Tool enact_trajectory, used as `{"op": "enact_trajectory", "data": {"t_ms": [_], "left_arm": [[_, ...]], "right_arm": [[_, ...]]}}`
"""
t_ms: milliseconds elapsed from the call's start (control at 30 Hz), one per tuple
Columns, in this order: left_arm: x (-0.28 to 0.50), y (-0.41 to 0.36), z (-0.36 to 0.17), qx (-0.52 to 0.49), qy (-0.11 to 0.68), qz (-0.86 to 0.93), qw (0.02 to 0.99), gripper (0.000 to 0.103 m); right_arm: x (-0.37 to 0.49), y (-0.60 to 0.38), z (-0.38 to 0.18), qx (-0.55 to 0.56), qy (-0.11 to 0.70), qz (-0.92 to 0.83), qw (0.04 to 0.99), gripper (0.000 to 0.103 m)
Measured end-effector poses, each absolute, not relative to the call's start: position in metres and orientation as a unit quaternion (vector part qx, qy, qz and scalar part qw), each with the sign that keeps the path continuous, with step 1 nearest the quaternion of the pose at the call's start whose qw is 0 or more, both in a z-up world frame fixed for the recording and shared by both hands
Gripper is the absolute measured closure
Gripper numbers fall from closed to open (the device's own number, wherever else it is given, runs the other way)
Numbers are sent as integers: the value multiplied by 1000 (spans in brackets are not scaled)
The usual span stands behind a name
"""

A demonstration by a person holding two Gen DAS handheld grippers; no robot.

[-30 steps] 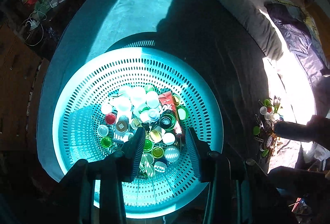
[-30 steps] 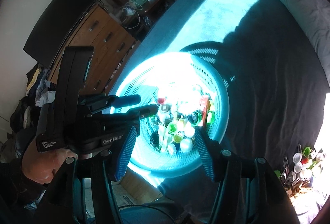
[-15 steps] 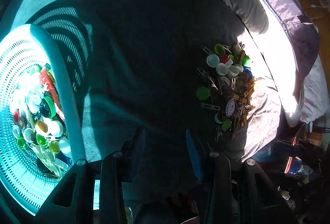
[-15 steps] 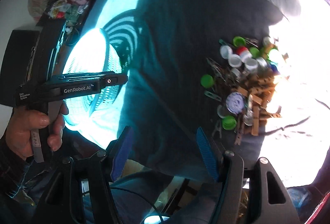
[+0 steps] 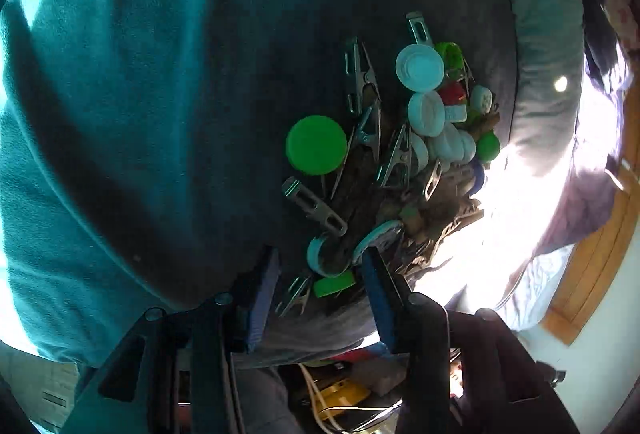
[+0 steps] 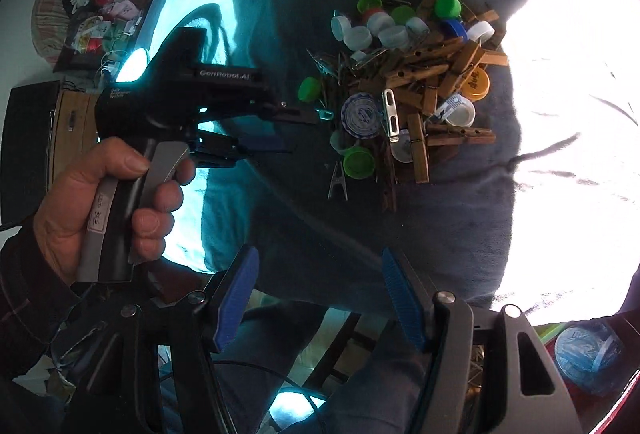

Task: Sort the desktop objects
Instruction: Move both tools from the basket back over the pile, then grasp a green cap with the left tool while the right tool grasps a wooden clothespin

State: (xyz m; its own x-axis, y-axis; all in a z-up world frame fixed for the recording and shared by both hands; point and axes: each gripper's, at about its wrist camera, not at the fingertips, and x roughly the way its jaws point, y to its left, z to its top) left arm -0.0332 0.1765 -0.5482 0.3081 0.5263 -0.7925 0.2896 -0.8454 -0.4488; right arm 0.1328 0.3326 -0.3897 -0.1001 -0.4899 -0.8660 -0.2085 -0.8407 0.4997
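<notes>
The left hand-held gripper [image 5: 318,274] hangs low over the near edge of a heap of bottle caps and clips [image 6: 408,74] lying on a dark blanket [image 5: 160,94], its blue-padded jaws spread apart with nothing gripped. Between those jaws, in the left wrist view, sit a small green cap [image 5: 334,283], a metal clip [image 5: 296,294] and a white-rimmed cap on its side [image 5: 320,254]; whether the pads touch any of them is hard to tell from this angle. Just beyond lies a large green cap [image 5: 316,145] at the heap's left edge, with metal clips and white caps [image 5: 420,68] piled behind it. In the right wrist view the heap also holds wooden clothespins [image 6: 436,66], a blue-printed round lid [image 6: 362,115], an orange cap [image 6: 474,84] and a flat metal clip [image 6: 390,114]. The left hand [image 6: 104,202] grips the tool's handle, fingers on its trigger. The right hand-held gripper [image 6: 320,298] is held well back from the heap, above the blanket's near edge, jaws released and wide with nothing between them. Strong sunlight washes out the bedding to the right.
</notes>
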Motion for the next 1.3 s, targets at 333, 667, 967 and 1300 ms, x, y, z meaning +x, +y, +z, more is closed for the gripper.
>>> {"op": "enact_trajectory", "data": {"t_ms": [333,667,967,1300], "left_arm": [[-30,181,-560,-792,-291,537,-1,50],[-19,190,-550,-791,-270,549,11,94],[-32,195,-504,-775,-178,600,89,97],[-4,225,-505,-790,-126,585,136,85]], "right_arm": [[146,369,-400,653,-291,-695,80,40],[136,385,-398,647,-288,-703,71,40],[111,378,-400,633,-274,-719,82,43],[109,386,-454,646,-257,-716,57,51]]}}
